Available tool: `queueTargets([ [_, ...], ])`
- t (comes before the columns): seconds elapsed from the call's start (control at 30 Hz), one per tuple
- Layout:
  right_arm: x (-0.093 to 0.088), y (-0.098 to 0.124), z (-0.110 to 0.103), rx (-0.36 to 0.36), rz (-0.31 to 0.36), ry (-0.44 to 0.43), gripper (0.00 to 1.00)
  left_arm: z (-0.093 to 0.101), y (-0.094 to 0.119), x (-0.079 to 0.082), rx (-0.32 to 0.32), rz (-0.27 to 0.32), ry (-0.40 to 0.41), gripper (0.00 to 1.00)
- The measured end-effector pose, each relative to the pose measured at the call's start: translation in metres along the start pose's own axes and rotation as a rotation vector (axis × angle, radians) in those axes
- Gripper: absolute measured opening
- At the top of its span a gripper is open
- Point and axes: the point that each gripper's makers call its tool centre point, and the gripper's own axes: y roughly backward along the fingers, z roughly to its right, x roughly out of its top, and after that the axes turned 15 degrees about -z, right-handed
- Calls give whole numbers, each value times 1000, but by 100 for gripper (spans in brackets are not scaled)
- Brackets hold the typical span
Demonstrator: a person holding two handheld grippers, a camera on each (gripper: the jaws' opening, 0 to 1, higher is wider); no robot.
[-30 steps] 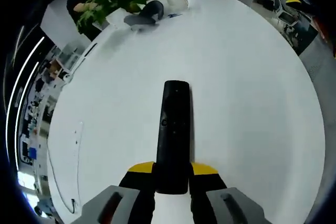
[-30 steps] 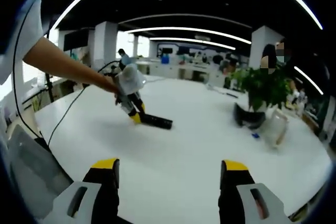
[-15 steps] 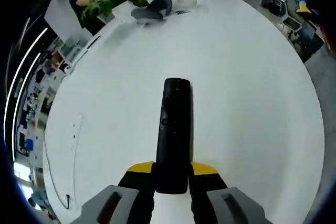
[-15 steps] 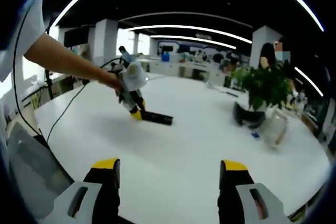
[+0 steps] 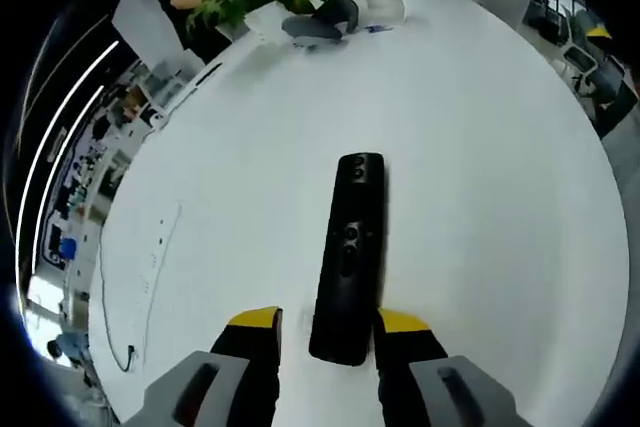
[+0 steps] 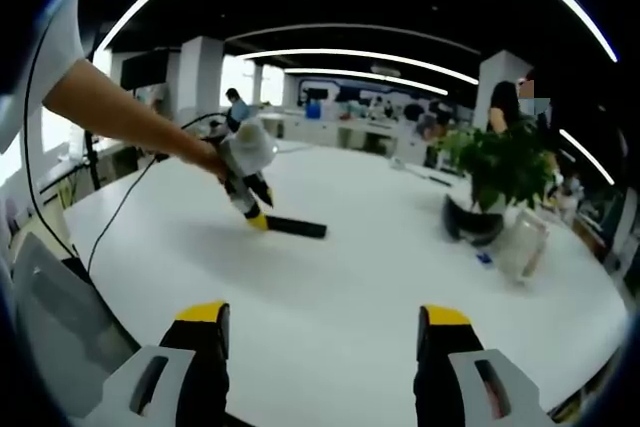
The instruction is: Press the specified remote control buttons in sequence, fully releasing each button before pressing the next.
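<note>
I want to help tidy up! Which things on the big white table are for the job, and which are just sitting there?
For the job:
remote control
left gripper
right gripper

Just sitting there:
potted plant
clear plastic container
cable

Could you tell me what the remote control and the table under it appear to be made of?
The remote control looks like black plastic with a slight sheen: its face shows soft highlights and small moulded buttons. The table appears to be a smooth white laminate or painted board, matte to satin, evenly bright with only faint shadows; which of these it is cannot be told.
</note>
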Motion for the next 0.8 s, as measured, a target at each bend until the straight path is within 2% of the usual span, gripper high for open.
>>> queueTargets([
  [0.07,1,1,1,-5,8,-2,75,-9,-1,-4,-3,14,119,46],
  [0.1,2,1,2,-5,10,-5,75,-10,-1,-9,-20,6,169,53],
  [0.2,2,1,1,-3,11,-5,75,-18,0,-18,7,6,244,68],
  [0.27,2,1,1,-3,12,1,75,-24,8,-16,57,80,287,69],
  [0.37,2,0,1,-4,10,0,75,-23,18,-17,61,146,356,77],
  [0.47,3,1,2,-5,14,-1,75,-19,27,-24,78,182,390,88],
  [0.57,3,1,1,-5,17,1,75,-16,35,-32,103,197,426,93],
  [0.7,4,1,1,-7,21,-1,76,-16,57,-39,175,270,467,94],
  [0.8,5,2,3,-11,31,-9,77,-8,75,-41,167,322,506,99],
])
